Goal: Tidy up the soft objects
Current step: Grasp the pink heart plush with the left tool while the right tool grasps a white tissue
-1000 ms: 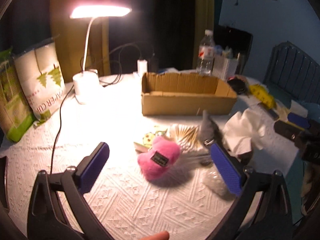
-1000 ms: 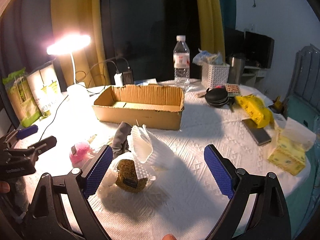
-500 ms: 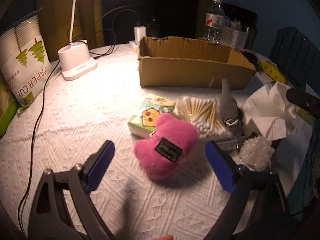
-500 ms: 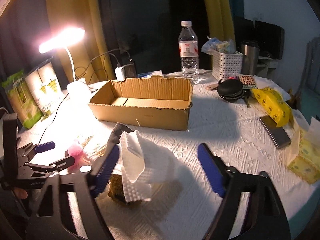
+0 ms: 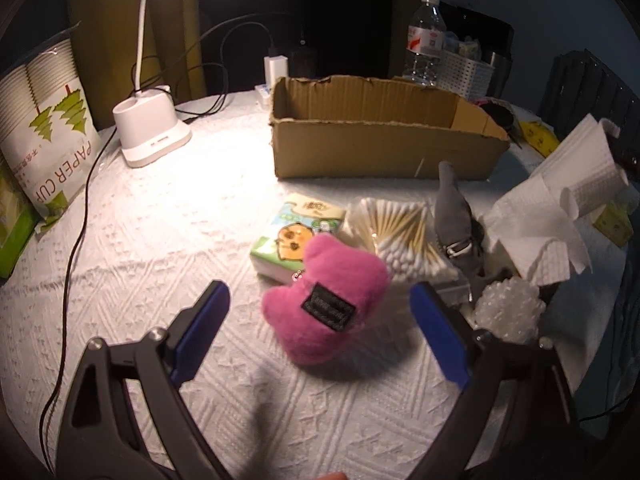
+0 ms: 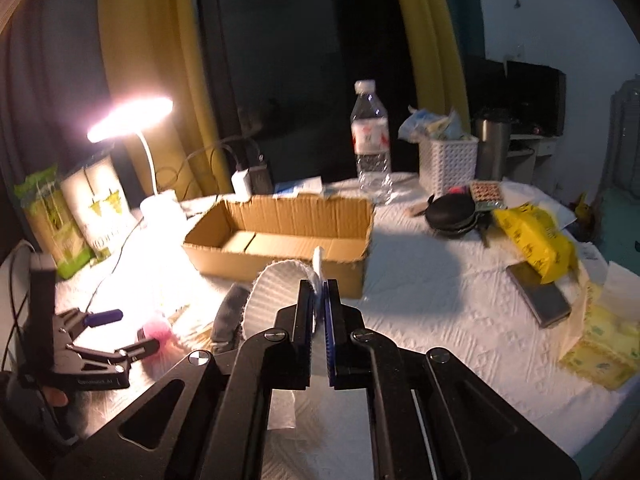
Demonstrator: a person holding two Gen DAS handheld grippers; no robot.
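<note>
White paper towel (image 6: pixel 276 296) is pinched in the right gripper (image 6: pixel 319 320) at the table's near edge, while the left gripper (image 5: pixel 320 332), spread, straddles the pink plush (image 5: pixel 326 304) mid-table: both call for a lift into the box (image 6: pixel 288 236).

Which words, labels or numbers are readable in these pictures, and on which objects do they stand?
"PAPER CUP": on the white paper cup bag, reading sideways.
Smaller line beside it on that bag: too small to read.
Pink plush toy, dark patch: blurred.
Tissue pack, top print: unreadable.
Water bottle, red label: unreadable.
Left gripper, body lettering: blurred.
</note>
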